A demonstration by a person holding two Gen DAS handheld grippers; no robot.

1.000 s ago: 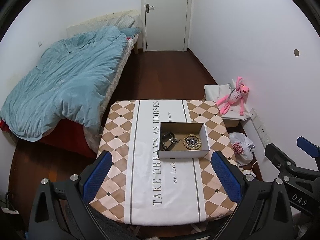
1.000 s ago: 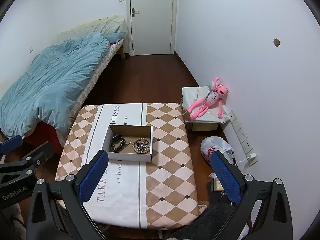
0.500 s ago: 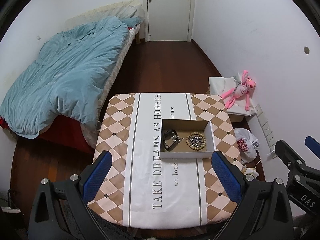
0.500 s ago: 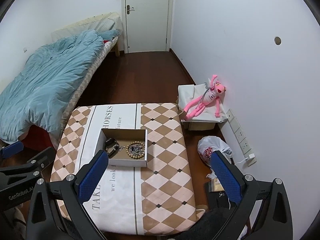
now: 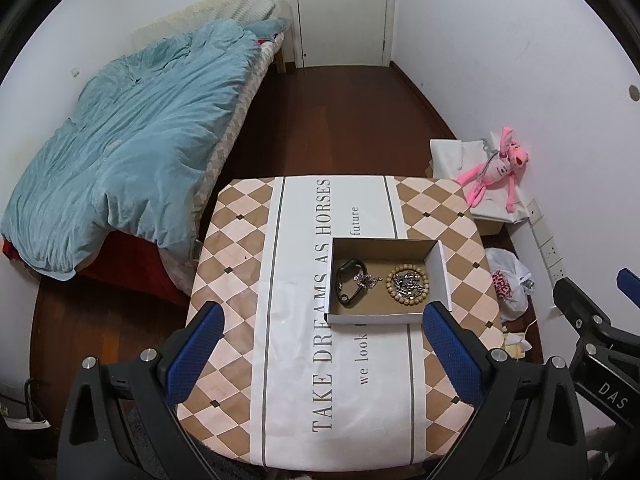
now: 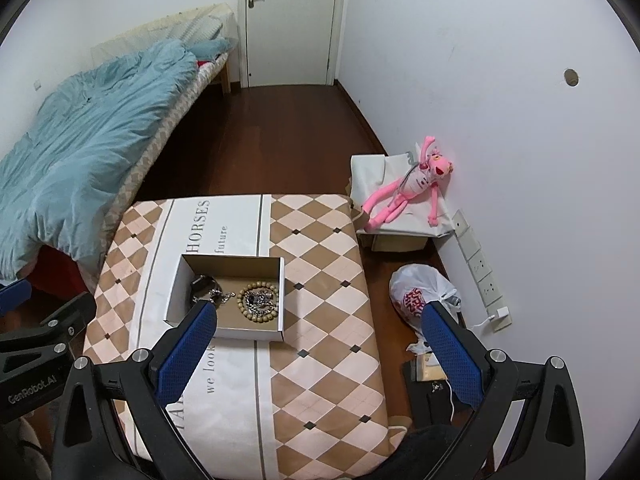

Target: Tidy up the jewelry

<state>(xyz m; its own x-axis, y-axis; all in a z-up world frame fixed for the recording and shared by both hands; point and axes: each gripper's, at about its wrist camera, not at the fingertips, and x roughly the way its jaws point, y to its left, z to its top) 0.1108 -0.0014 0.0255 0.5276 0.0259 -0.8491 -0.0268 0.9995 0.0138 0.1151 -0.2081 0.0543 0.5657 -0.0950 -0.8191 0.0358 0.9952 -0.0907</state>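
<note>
An open cardboard box (image 5: 438, 268) (image 6: 280, 280) sits on the checkered table cloth (image 5: 240, 280) (image 6: 328, 320). Inside lie a black bracelet (image 5: 347, 286) (image 6: 202, 283), a silver chain (image 5: 367, 281) (image 6: 222, 296) and a wooden bead bracelet (image 5: 407, 289) (image 6: 258, 306) ringed around more chain. My left gripper (image 5: 320, 354) is open and empty, high above the table's near side. My right gripper (image 6: 316, 354) is open and empty, high above the table's right part; its left finger (image 6: 188, 348) overlaps the box's near corner in view.
A bed with a blue duvet (image 5: 132, 160) (image 6: 80, 140) stands to the left. A pink plush toy (image 5: 496, 172) (image 6: 412, 188) lies on a white-covered box at the right wall. A plastic bag (image 5: 508, 284) (image 6: 420, 296) lies on the floor. A closed door (image 5: 340, 12) is at the back.
Both grippers have moved forward and lower toward the table, so the box and table appear larger and nearer. Both stay open and empty.
</note>
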